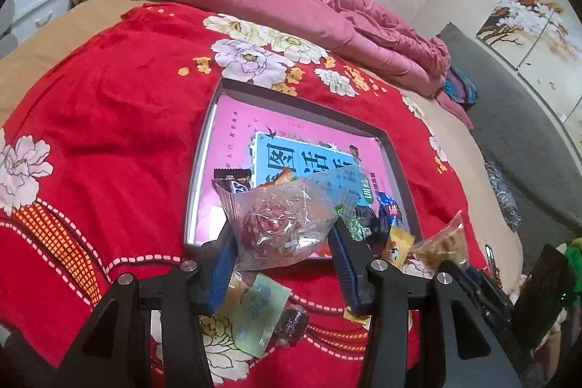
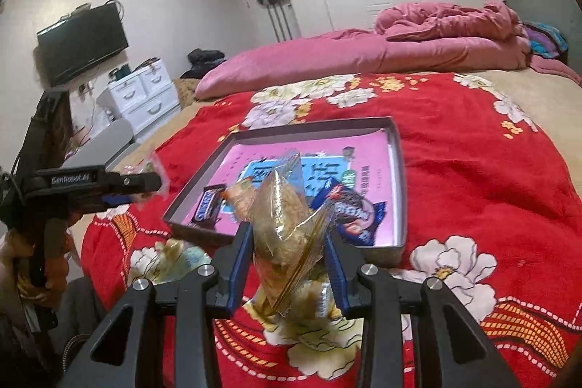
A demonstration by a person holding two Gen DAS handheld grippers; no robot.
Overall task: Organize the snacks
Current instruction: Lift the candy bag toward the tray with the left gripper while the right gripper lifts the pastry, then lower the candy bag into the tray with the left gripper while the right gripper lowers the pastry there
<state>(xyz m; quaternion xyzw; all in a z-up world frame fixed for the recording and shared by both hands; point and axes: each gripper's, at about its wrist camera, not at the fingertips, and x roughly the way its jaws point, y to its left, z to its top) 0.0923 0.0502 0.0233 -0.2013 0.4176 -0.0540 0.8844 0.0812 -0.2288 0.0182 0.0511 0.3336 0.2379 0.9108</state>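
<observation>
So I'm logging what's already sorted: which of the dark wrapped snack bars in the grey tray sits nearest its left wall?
The brown Snickers bar, by the tray's left wall; the blue-wrapped Oreo pack lies toward the right.

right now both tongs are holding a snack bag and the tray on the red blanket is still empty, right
Not quite. Both tongs, left and right, do hold bags, but the tray isn't empty: the right wrist view shows a Snickers bar and an Oreo pack inside.

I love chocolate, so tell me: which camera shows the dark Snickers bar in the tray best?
The right wrist view: the dark Snickers bar lies unobstructed in the shallow grey tray, its label readable. The left wrist view shows only its end, behind the clear red-filled snack bag.
</observation>
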